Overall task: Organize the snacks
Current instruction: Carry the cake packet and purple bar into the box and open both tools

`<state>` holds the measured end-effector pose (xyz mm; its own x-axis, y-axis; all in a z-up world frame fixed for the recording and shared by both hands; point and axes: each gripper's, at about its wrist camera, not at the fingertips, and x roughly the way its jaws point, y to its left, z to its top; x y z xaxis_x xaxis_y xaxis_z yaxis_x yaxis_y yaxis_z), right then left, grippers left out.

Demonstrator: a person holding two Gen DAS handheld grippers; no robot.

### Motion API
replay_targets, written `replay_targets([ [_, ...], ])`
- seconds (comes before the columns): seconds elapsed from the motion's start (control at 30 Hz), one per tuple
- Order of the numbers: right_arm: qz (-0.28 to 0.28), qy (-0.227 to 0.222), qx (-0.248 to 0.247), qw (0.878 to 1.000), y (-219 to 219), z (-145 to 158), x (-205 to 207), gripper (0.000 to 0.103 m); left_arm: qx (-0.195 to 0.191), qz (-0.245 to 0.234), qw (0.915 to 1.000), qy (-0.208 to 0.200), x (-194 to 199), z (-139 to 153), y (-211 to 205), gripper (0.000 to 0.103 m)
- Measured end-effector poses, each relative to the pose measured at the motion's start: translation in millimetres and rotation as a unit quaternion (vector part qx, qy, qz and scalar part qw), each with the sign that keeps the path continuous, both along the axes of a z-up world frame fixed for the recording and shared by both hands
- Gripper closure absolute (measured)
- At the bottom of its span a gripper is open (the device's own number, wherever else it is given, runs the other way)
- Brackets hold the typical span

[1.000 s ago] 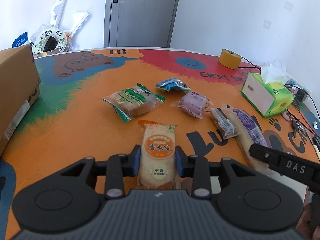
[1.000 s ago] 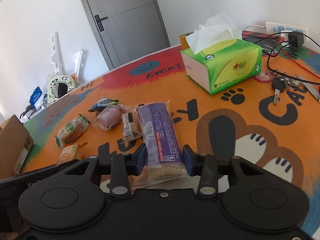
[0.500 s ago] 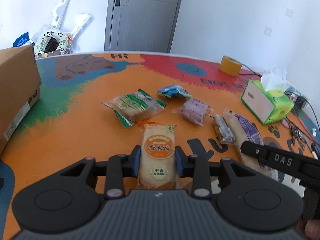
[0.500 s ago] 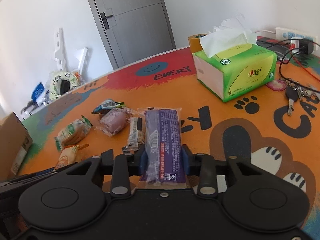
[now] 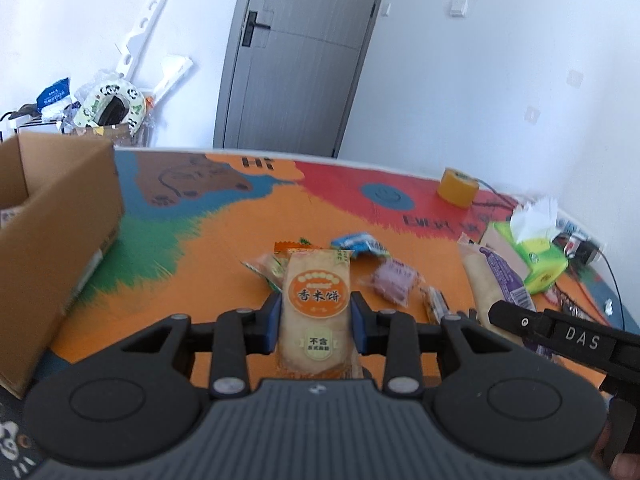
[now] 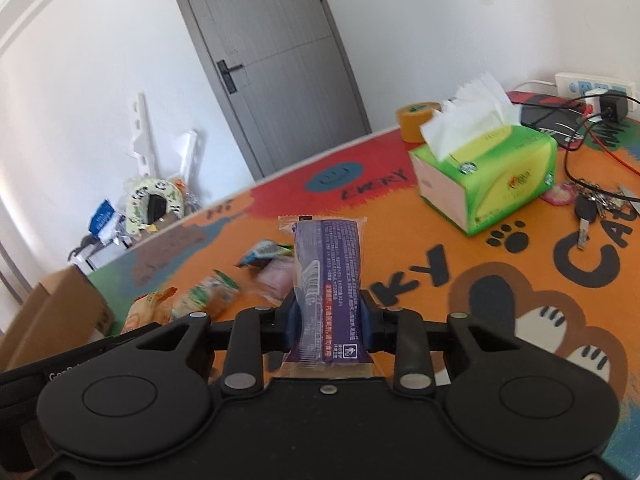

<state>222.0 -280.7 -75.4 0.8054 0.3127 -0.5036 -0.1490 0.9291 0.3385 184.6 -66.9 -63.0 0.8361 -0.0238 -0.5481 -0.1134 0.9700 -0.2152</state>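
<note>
— Colourful cartoon tabletop (image 5: 224, 248): where do we stand?

— Our left gripper (image 5: 316, 318) clamps an orange-labelled rice-cracker packet (image 5: 316, 304); our right gripper (image 6: 328, 322), jaws closing, pinches a long purple wrapped bar (image 6: 330, 276). Both are lifted.

— Remaining?

— Four small packets (image 5: 394, 282) lie mid-table; neither is in the brown cardboard box (image 5: 60, 204), far left, yet.

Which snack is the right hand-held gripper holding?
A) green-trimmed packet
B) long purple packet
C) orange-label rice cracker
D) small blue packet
B: in the right wrist view the right hand-held gripper has its jaws closing on the long purple packet, pads pressed on both its sides and the packet raised off the table; the rice cracker sits in the left hand-held gripper.
</note>
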Motion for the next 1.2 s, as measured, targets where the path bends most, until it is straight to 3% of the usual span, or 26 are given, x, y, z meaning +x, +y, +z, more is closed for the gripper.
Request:
replay_targets([
  [0.57,0.071,-0.035,0.028,0.996,63.5,34.6,-11.3,0.073,0.006,0.044,0.9979,-0.048,-31.9,45.9,64.5,0.069],
  [1.2,0.145,-0.051,0.031,0.988,156.0,60.1,-15.0,0.073,0.003,0.119,0.9909,-0.064,-60.8,72.5,166.5,0.069],
])
